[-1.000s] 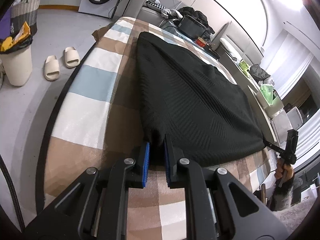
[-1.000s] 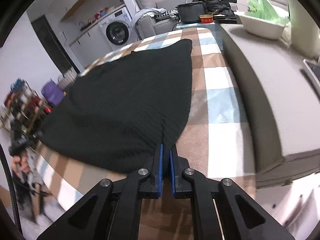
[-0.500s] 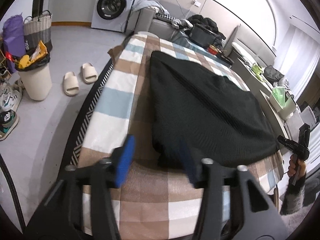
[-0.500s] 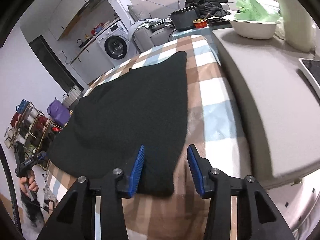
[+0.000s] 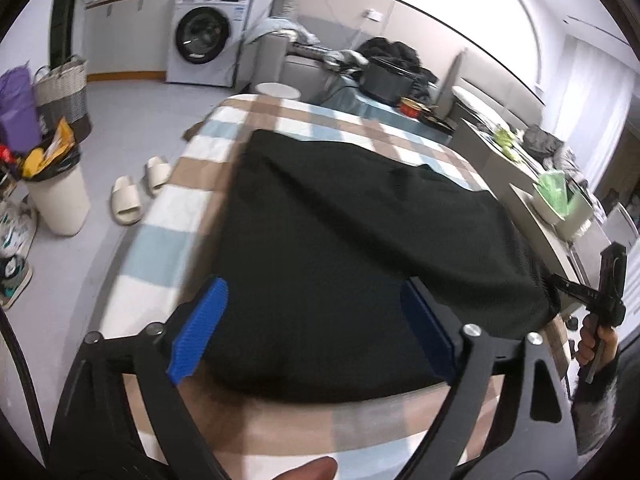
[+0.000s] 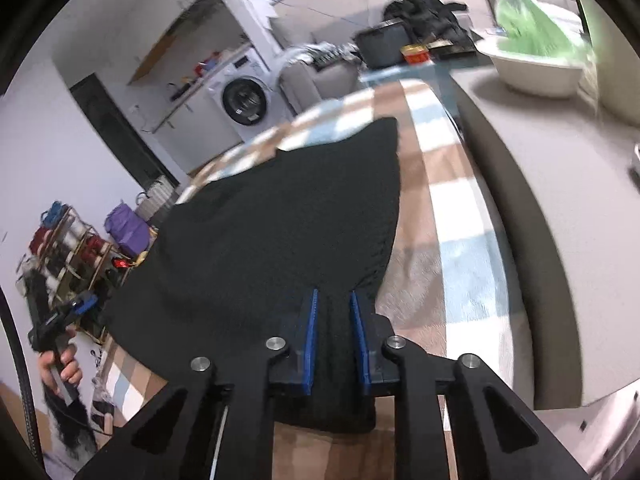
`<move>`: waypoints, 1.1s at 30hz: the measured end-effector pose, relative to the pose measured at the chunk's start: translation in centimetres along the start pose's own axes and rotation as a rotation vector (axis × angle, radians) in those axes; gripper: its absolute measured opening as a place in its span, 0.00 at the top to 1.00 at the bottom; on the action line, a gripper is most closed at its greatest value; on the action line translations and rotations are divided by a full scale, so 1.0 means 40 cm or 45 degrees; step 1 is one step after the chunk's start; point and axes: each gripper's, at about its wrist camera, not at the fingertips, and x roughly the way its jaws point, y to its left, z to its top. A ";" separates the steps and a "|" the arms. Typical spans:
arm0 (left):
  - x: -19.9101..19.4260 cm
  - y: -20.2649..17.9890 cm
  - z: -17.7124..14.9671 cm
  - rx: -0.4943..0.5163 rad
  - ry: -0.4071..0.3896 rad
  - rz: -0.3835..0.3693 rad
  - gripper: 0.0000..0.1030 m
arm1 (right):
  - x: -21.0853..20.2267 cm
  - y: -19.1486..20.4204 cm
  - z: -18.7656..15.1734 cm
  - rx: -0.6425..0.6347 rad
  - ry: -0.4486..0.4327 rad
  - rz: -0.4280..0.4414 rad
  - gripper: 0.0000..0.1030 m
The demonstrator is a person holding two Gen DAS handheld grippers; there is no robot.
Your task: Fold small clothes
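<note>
2 tongs: my left gripper (image 5: 314,330) has just spread wide, empty; my right gripper (image 6: 335,334) has just closed, pinching the soft, limp black knit (image 6: 280,216) at its near-right corner.

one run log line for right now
left claw: opening, empty | right claw: closing on black knit garment corner | garment flat on checked cloth

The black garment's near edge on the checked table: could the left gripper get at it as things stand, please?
Probably yes. The left gripper, whose jaws have just been opening, is wide open with the black garment lying flat between and below its fingers. Nothing lies on that near edge, and the right gripper is at the other corner.
</note>
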 end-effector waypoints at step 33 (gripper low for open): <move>0.443 -0.418 0.002 0.315 0.315 -0.072 0.01 | 0.028 0.072 0.027 -0.076 -0.007 -0.103 0.58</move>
